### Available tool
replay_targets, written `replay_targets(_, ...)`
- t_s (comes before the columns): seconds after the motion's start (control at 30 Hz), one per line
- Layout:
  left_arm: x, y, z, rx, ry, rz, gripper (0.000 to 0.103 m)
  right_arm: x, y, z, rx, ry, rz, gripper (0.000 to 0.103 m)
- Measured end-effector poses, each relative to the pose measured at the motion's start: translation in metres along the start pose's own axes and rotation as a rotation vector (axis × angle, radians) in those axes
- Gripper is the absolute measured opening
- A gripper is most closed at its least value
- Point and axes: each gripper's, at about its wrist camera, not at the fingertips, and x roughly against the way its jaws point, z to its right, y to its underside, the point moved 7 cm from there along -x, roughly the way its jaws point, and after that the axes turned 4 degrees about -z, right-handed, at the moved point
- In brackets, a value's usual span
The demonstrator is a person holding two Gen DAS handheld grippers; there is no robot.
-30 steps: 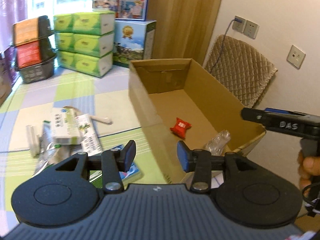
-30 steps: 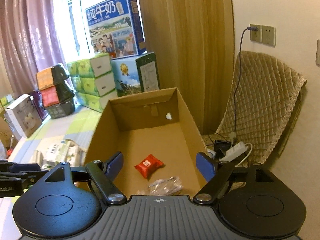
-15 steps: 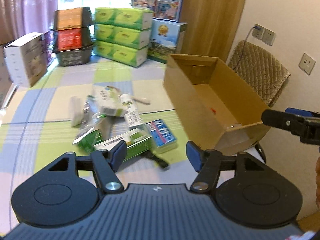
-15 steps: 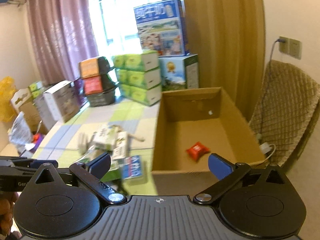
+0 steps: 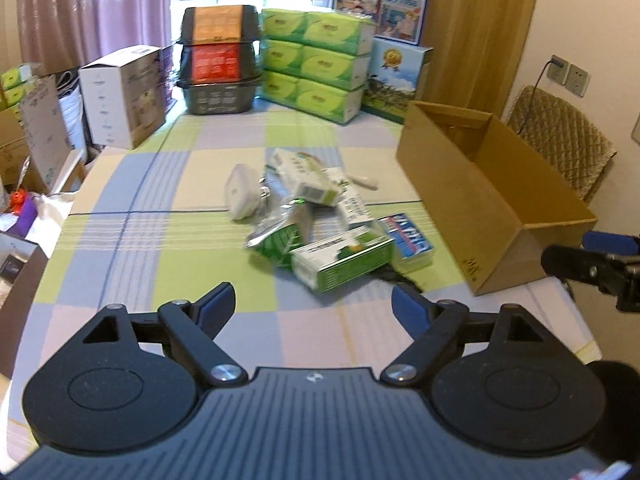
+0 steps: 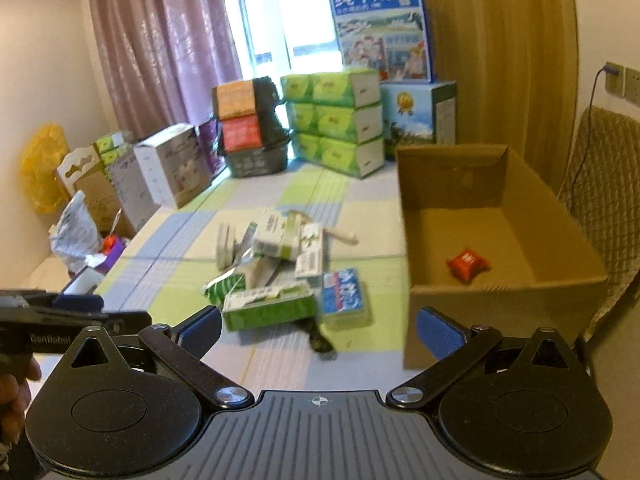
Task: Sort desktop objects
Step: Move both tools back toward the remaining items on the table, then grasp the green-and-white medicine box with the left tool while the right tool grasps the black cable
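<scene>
- Tablecloth (image 5: 120, 240): checked in pale green, blue, cream and pink, with thin stripes.
- Carton (image 6: 500, 216), right of frame: plain brown; inside it a red packet (image 6: 468, 264) with white print.
- Green box (image 5: 344, 258), centre: green sides, white top.
- Blue pack (image 5: 408, 240) beside it: blue and white, red trim.
- Pouch (image 5: 276, 240): silver and green.
- Tissue packs (image 5: 316, 64), top centre: lime green.
- Curtain (image 6: 168, 40), upper left: mauve.
- Gripper pads (image 6: 440, 338): blue on black arms.
</scene>
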Motion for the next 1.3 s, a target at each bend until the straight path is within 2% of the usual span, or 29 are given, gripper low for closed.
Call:
replay_targets(0.2, -0.012, 0.013, -0.018, -0.001, -0.02, -0.023, 0.087, -0.023, 0.028, -0.004, -0.012, -0.003, -0.049, 0.101)
replay_targets(0.43, -0.033, 0.017, -0.02, -0.06, 0.0, -0.059, 0.087, -0.039, 0.035, -0.004, -0.002, 0.001, -0.075, 0.101)
replay_targets(0.7, -0.063, -0.003, -0.01, -0.204, 0.104, -0.097, 0.086, -0.064, 0.032, -0.012, 0.123, -0.016, -0.12, 0.101)
replay_targets(0.87, -0.094, -0.013, 0.001, -0.382, 0.163, -0.142, 0.081, -0.093, 0.038, -0.013, 0.206, -0.023, -0.19, 0.1)
replay_targets(0.93, -0.105, -0.018, 0.006, -0.43, 0.197, -0.148, 0.079, -0.106, 0.04, -0.012, 0.222, -0.032, -0.223, 0.096)
replay_targets(1.0, -0.116, -0.022, 0.011, -0.473, 0.229, -0.158, 0.078, -0.117, 0.04, -0.012, 0.235, -0.039, -0.25, 0.086)
replay_targets(1.13, -0.139, -0.029, 0.02, -0.532, 0.284, -0.183, 0.077, -0.138, 0.037, -0.008, 0.251, -0.034, -0.276, 0.077)
replay_targets(1.23, -0.159, -0.03, 0.025, -0.563, 0.321, -0.21, 0.073, -0.155, 0.037, -0.004, 0.263, -0.02, -0.293, 0.071)
replay_targets(1.3, -0.172, -0.03, 0.029, -0.582, 0.339, -0.23, 0.065, -0.166, 0.039, -0.001, 0.258, -0.022, -0.312, 0.067)
